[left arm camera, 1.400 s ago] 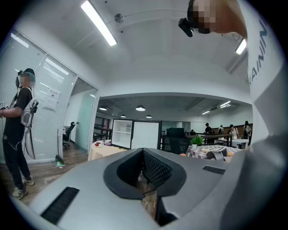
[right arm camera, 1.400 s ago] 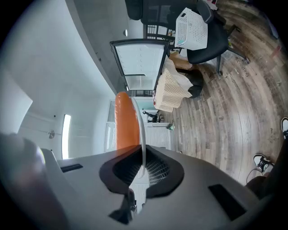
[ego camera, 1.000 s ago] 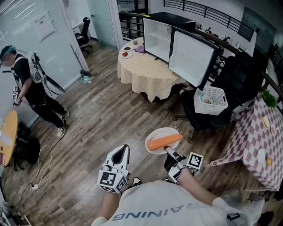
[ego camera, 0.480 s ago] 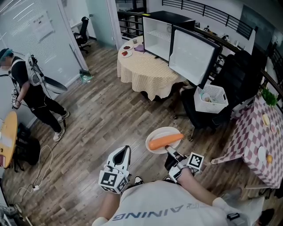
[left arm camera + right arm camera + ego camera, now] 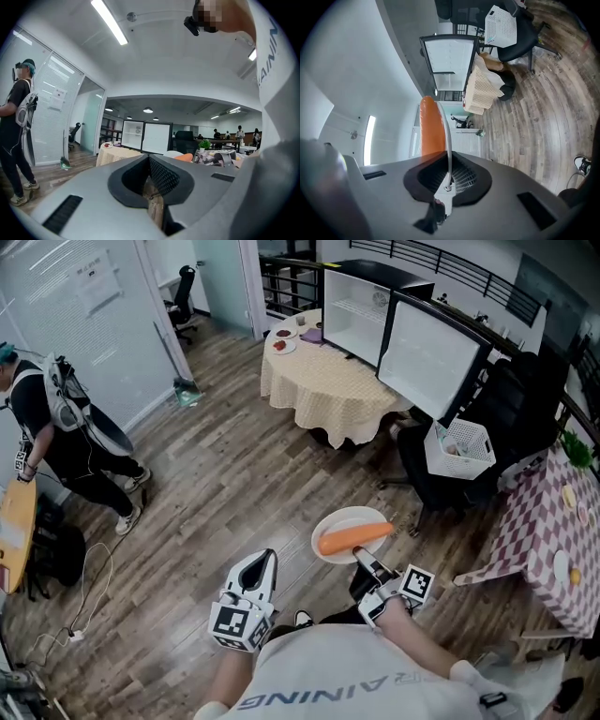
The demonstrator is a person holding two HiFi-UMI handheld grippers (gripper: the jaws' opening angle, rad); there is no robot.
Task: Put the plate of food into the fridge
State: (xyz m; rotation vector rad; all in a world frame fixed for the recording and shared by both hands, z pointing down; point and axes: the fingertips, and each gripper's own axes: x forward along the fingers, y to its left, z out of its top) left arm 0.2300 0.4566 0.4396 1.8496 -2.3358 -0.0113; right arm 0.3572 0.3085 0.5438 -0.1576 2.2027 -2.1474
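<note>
Counting from the head view: one white plate (image 5: 330, 524) carries one carrot (image 5: 354, 537), and two grippers show. The right gripper (image 5: 362, 560) has its fingers clamped on the plate's near rim. The left gripper (image 5: 258, 564) hangs beside it with its fingers together and nothing in them. The plate hovers over bare plank floor (image 5: 234, 474), well apart from the one fridge (image 5: 356, 307), whose single door (image 5: 431, 357) stands swung out to the right. The fridge stands at the far side of a round desk (image 5: 328, 385) bearing two small dishes (image 5: 279, 341). Open floor runs from the plate to that desk. On the right the way is crowded by a dark chair (image 5: 441, 488) holding one white basket (image 5: 461, 448) and by a checked desk (image 5: 548, 521). One person (image 5: 56, 423) stands well apart at the left.

The left gripper view shows the left gripper (image 5: 150, 164) with fingers meeting at their tips, empty. Ahead stand the fridge (image 5: 133, 136), its door (image 5: 157, 137), the round desk (image 5: 115, 153), and the person (image 5: 16, 126) at the left edge.

The right gripper view is rolled sideways: the right gripper (image 5: 446, 185) pinches the plate (image 5: 449, 136), seen edge-on as a thin line, with the carrot (image 5: 432, 126) lying along it. Beyond are the door (image 5: 450, 54), the basket (image 5: 502, 19) and broad floor (image 5: 534, 126).
</note>
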